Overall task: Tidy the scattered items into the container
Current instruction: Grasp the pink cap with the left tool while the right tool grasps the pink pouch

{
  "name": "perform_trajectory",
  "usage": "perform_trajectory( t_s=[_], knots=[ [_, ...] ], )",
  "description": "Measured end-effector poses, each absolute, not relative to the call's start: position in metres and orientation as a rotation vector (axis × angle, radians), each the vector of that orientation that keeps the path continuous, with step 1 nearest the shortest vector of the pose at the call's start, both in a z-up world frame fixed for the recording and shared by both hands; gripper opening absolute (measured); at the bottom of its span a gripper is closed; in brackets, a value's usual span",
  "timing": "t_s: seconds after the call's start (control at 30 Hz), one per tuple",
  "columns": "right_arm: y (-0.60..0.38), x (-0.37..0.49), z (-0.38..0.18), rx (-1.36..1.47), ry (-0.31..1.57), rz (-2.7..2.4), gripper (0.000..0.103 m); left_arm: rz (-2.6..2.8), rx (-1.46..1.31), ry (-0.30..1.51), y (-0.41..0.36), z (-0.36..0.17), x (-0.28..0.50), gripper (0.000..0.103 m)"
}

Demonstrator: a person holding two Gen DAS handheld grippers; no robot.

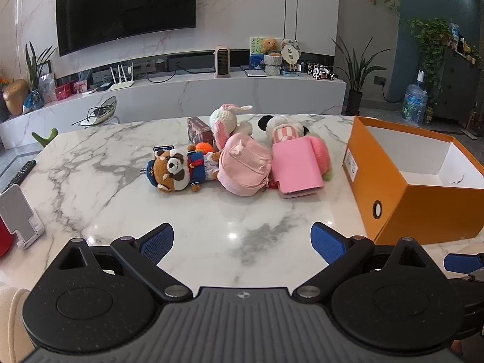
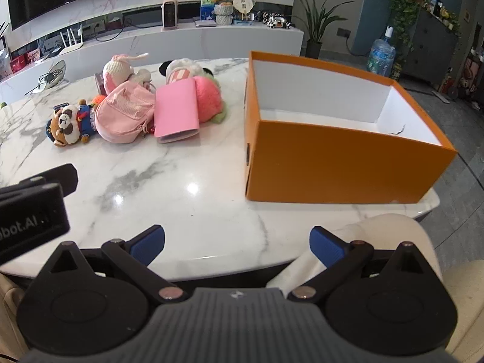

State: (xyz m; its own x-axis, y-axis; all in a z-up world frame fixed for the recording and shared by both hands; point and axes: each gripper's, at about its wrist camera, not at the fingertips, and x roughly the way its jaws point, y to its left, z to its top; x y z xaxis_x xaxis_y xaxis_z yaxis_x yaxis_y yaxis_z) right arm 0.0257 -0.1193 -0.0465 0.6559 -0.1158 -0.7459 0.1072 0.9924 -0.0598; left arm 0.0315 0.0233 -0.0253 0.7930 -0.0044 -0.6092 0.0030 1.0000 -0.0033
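The pink backpack [image 1: 245, 163] and pink wallet [image 1: 298, 168] hide much of the plush toys behind.

White marble table [image 2: 196, 163] — huddled plush toys [image 1: 172, 172], pink wallet [image 1: 298, 166], open orange box [image 2: 338, 163] beside them

The left gripper [image 1: 242, 242] hovers wide open above the marble table [image 1: 121, 181]; beyond it a sailor bear plush [image 1: 175, 172], pink backpack [image 1: 245, 166] and pink wallet [image 1: 298, 169] huddle beside the orange box [image 1: 423, 205].
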Motion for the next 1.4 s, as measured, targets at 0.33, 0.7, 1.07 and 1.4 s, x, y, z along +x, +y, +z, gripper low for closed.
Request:
perform_trajectory(
  t_s=[0.33,0.7,1.07,1.4],
  knots=[
    [-0.107,0.057,-0.058,-0.06,0.847,-0.076,0.102,0.057,0.016,0.705,0.037,-0.039,0.061,0.103],
    [-0.076,0.093,-0.053,-0.188,0.672,0.084,0.102,0.12,0.018,0.725,0.062,-0.043,0.105,0.103],
    [-0.057,0.155,-0.058,-0.269,0.644,0.179,0.072,0.1,0.006,0.767,0.073,-0.056,0.16,0.095],
    [-0.069,0.216,-0.081,-0.241,0.67,0.098,0.072,0.021,-0.029,0.808,0.061,-0.077,0.209,0.09]
  ],
)
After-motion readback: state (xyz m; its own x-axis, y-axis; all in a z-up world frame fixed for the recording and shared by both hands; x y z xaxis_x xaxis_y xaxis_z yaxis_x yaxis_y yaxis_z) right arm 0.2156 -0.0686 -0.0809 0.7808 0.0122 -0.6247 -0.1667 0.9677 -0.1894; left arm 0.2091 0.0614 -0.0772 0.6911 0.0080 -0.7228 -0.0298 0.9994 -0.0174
